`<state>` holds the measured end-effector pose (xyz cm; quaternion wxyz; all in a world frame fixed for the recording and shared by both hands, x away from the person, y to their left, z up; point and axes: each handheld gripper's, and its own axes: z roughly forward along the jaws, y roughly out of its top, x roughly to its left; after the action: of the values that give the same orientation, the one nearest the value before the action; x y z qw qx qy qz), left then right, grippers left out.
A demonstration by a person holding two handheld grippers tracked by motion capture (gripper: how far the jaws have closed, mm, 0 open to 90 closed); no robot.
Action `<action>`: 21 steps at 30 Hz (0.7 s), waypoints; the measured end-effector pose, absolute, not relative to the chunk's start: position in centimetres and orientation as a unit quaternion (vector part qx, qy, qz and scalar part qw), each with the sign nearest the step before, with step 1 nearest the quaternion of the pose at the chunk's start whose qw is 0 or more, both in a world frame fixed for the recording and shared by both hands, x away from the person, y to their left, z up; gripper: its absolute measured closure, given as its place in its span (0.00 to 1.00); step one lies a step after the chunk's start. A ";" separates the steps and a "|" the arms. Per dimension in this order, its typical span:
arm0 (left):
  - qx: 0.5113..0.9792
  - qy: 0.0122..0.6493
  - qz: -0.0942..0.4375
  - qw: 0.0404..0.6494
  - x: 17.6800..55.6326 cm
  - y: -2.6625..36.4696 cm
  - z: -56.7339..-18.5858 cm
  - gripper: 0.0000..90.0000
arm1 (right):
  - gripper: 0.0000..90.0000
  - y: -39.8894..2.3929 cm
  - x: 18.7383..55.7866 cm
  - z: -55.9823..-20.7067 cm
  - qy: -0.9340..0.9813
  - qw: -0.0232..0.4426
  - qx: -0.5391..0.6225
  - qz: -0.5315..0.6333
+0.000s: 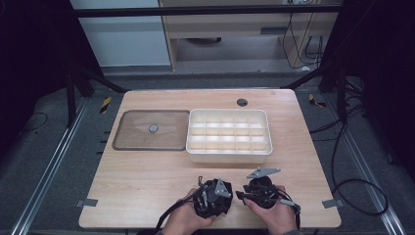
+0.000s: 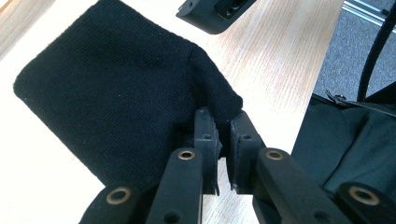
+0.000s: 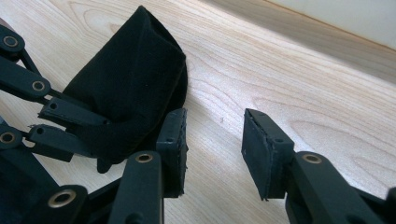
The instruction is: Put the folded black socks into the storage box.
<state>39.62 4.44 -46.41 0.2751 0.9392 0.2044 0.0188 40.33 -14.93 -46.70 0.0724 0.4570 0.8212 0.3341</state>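
Left gripper (image 2: 223,140) fingers clamp black cloth (image 2: 116,98); right gripper (image 3: 215,149) fingers stand apart; white divided tray (image 1: 228,154) holds nothing.

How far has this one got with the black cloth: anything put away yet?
Done: the lid lies off beside the white divided box, whose compartments look empty. In hand: the left gripper is shut on a corner of the black cloth; the right gripper stands open beside it over bare wood. Left: the cloth is not yet in the box.
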 end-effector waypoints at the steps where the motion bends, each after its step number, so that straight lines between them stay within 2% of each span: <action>1: 0.939 0.205 0.019 0.276 39.6 4.5 -46.4 0.93 | 0.67 -15.0 40.3 -46.7 0.821 0.071 0.457 0.335; 21: 0.933 0.213 0.008 0.291 39.5 4.5 -47.0 0.93 | 0.66 -14.8 40.3 -46.6 0.818 0.072 0.457 0.341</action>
<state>39.52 4.52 -46.95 0.2907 0.9327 0.2131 0.0077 40.33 -14.81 -46.56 0.0724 0.4573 0.8182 0.3409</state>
